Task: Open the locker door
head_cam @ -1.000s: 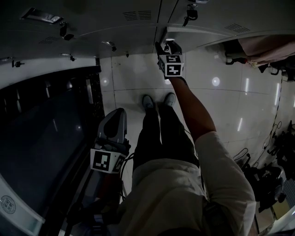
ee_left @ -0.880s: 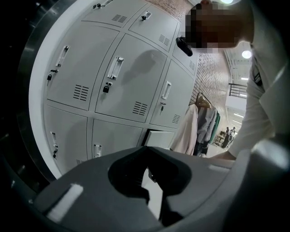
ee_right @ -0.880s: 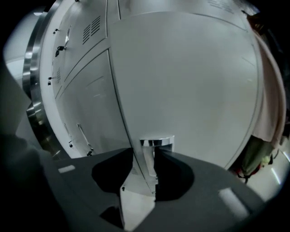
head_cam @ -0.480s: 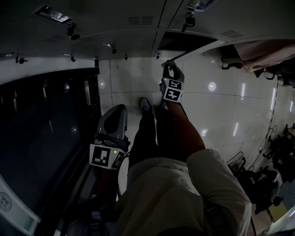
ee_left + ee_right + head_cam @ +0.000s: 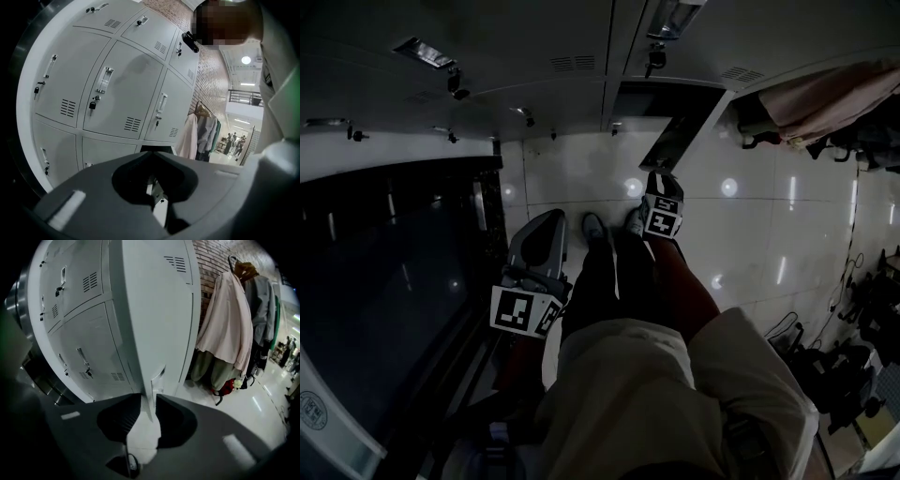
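The grey locker door [image 5: 675, 141] stands swung out from the bank of lockers [image 5: 553, 84], and its dark compartment [image 5: 652, 98] shows behind it. My right gripper [image 5: 661, 180] is at the door's free edge. In the right gripper view the door [image 5: 150, 310] runs edge-on between the jaws of that gripper [image 5: 147, 397], just under the handle recess [image 5: 158, 376]. The jaws have just been closing and now pinch that edge. My left gripper [image 5: 546, 225] hangs lower left, away from the lockers. It is shut and empty in its own view [image 5: 152, 152].
Coats hang on a rack [image 5: 229, 324] right of the lockers, also at the head view's upper right [image 5: 825, 103]. A dark glass-fronted unit [image 5: 384, 281] fills the left. My shoes [image 5: 595, 225] stand on the white tiled floor. Cables [image 5: 862, 319] lie at far right.
The right gripper has drawn back from the locker face towards my feet, and the door has swung out with it. The left gripper has risen a little.
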Tool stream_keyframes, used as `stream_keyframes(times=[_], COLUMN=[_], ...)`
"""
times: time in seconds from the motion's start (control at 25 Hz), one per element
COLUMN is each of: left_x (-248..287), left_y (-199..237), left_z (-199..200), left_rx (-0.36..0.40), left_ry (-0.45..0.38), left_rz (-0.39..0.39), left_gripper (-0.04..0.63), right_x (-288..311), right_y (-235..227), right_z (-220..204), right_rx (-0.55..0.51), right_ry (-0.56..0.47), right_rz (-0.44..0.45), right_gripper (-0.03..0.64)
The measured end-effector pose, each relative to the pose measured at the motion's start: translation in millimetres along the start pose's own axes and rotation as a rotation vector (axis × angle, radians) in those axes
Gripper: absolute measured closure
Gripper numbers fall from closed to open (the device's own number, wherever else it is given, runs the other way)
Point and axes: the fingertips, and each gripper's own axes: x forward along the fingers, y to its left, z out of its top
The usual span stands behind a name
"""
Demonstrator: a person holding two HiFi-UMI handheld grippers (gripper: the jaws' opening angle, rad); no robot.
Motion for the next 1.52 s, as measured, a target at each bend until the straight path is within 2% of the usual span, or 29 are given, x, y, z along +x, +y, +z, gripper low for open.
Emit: stream_keyframes(times=[0.08,0.24,0.4,0.52,0.64,0.76,0.96,1.12,1.36,1.52], left_x=[3,8,11,11,7,2,-10,-20,-33,-50], left_y=[-5,-14,-22,-27,-40,-54,-75,-84,-106,-122], left_z=[4,25,54,80,112,151,213,249,303,331], left_rx=[0.010,0.029,0.055,0.077,0.102,0.131,0.178,0.211,0.243,0.286], left_ry=[0.005,-0.001,-0.020,-0.032,-0.045,-0.072,-0.128,-0.160,-0.230,-0.293], left_rz=[-0.015,-0.040,-0.067,-0.089,-0.111,-0.124,-0.146,-0.127,-0.136,-0.168], left_gripper=[0.584,0.584,0.584,0.584,0.585,0.584,0.586,0.592,0.595,0.595], right_x=[-7,-16,-33,-68,-135,-219,-345,-441,-530,-559], right_y=[-10,-26,-23,-3,32,53,65,69,83,92], right_z=[-6,-10,7,32,89,169,292,372,434,445], right_rx=[0.004,0.005,-0.015,0.024,-0.040,-0.022,-0.002,0.010,-0.010,-0.003], right_ry=[0.012,0.020,-0.006,-0.040,-0.169,-0.336,-0.583,-0.780,-0.933,-0.979], right_rz=[-0.025,-0.040,-0.010,0.048,0.128,0.185,0.217,0.228,0.261,0.283], right_gripper=[0.549,0.558,0.586,0.586,0.615,0.615,0.615,0.617,0.617,0.617])
